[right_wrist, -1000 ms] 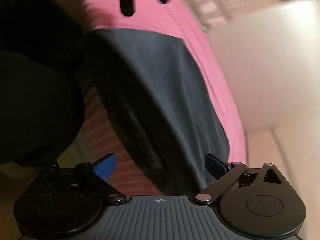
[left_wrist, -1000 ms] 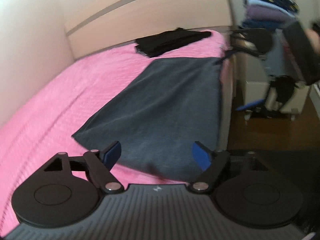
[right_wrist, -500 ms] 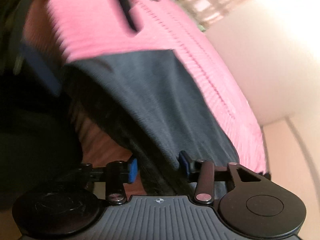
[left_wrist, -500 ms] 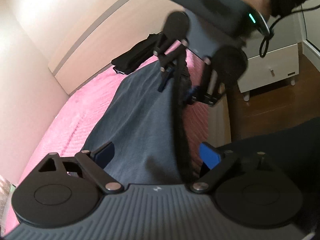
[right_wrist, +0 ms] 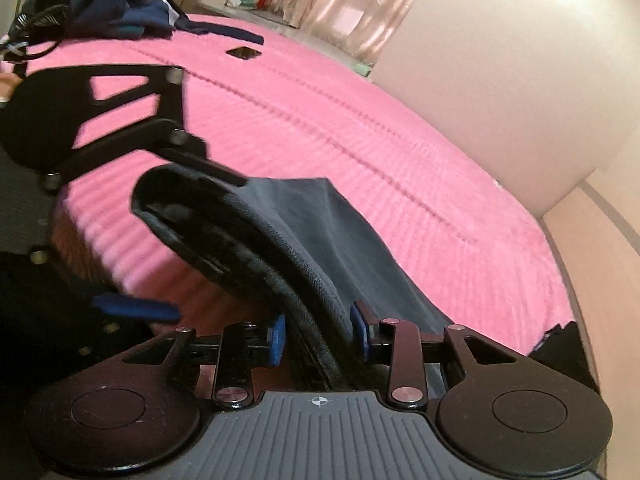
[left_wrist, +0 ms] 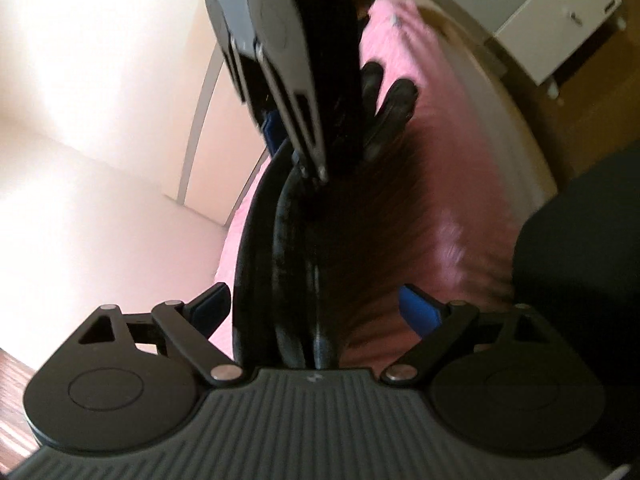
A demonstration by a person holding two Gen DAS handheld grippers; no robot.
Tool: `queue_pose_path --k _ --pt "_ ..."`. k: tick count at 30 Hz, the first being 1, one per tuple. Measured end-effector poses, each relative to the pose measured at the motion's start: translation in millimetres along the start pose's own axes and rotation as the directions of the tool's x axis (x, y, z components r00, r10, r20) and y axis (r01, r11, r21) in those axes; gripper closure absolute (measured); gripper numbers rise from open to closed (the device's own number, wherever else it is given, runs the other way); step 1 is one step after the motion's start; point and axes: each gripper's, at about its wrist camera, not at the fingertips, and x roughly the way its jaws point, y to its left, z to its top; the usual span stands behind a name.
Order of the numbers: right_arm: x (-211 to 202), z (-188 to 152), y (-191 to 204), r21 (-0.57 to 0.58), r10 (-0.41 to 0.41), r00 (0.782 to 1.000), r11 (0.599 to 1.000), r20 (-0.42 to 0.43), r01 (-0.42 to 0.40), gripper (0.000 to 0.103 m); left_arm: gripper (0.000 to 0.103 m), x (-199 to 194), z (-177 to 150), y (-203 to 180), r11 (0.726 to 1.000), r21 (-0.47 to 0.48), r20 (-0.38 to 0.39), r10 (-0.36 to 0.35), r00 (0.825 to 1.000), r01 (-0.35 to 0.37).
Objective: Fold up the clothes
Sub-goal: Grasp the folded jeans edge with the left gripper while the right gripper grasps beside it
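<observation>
The right gripper (right_wrist: pixel 319 334) has just been closing and is clamped on the thick hem of the dark grey garment (right_wrist: pixel 320 232), lifting that edge. The left gripper (left_wrist: pixel 314 308) stands wide apart; the hem passes between its pads unpinched. Beyond, the rest of the garment lies flat on the pink bedspread (right_wrist: pixel 360 120). Judgement: fold barely begun. Farther off, a heap of clothes (right_wrist: pixel 116 4) waits.
</observation>
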Motion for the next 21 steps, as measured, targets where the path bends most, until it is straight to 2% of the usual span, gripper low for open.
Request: queue_pose_path --k 3,5,7,9,10,11,12,13,15,17,20,21 --pt "5 2 13 0.007 0.008 1.0 1.0 -0.01 -0.008 0.07 0.033 7 -10 4 1.0 0.019 -0.023 0.013 1.0 -0.012" --pt "10 0 14 0.022 0.007 1.0 1.0 -0.013 -0.007 0.07 0.043 11 -13 6 1.0 0.024 -0.033 -0.016 0.999 0.016" --pt "11 0 16 0.048 -0.001 1.0 0.999 -0.009 0.001 0.07 0.07 15 -15 8 0.999 0.025 -0.042 -0.046 0.998 0.047" --pt "7 -3 18 0.057 -0.022 1.0 0.998 0.007 0.022 0.07 0.073 15 -16 16 0.998 -0.004 -0.038 -0.068 0.997 0.068" --pt "4 -5 19 0.053 -0.036 0.999 0.998 0.017 0.035 0.066 0.074 15 -15 23 0.996 -0.021 -0.037 -0.088 0.995 0.087" --pt "-1 -9 22 0.038 -0.058 0.998 0.998 0.028 0.057 0.051 0.074 17 -15 32 0.993 -0.042 -0.036 -0.109 0.993 0.107" --pt "-6 -16 29 0.017 -0.087 0.995 0.996 0.044 0.087 0.041 0.075 20 -14 42 0.988 -0.076 -0.034 -0.136 0.99 0.134" --pt "-9 -23 35 -0.014 -0.115 0.992 0.993 0.051 0.116 0.024 0.075 23 -17 56 0.977 -0.134 -0.029 -0.173 0.984 0.168" --pt "-9 -32 46 -0.108 -0.169 0.985 0.979 0.038 0.172 0.022 0.076 28 -23 84 0.936 -0.259 -0.012 -0.249 0.968 0.238" --pt "-5 -43 57 -0.219 -0.236 0.971 0.947 0.028 0.237 0.022 0.076 37 -29 112 0.878 -0.372 0.014 -0.32 0.947 0.302" --pt "6 -58 73 -0.374 -0.333 0.941 0.866 0.059 0.33 0.022 0.076 45 -32 135 0.838 -0.418 0.031 -0.372 0.928 0.35" --pt "10 -62 75 -0.412 -0.36 0.93 0.838 0.072 0.357 0.022 0.076 47 -33 140 0.833 -0.418 0.036 -0.383 0.923 0.362"
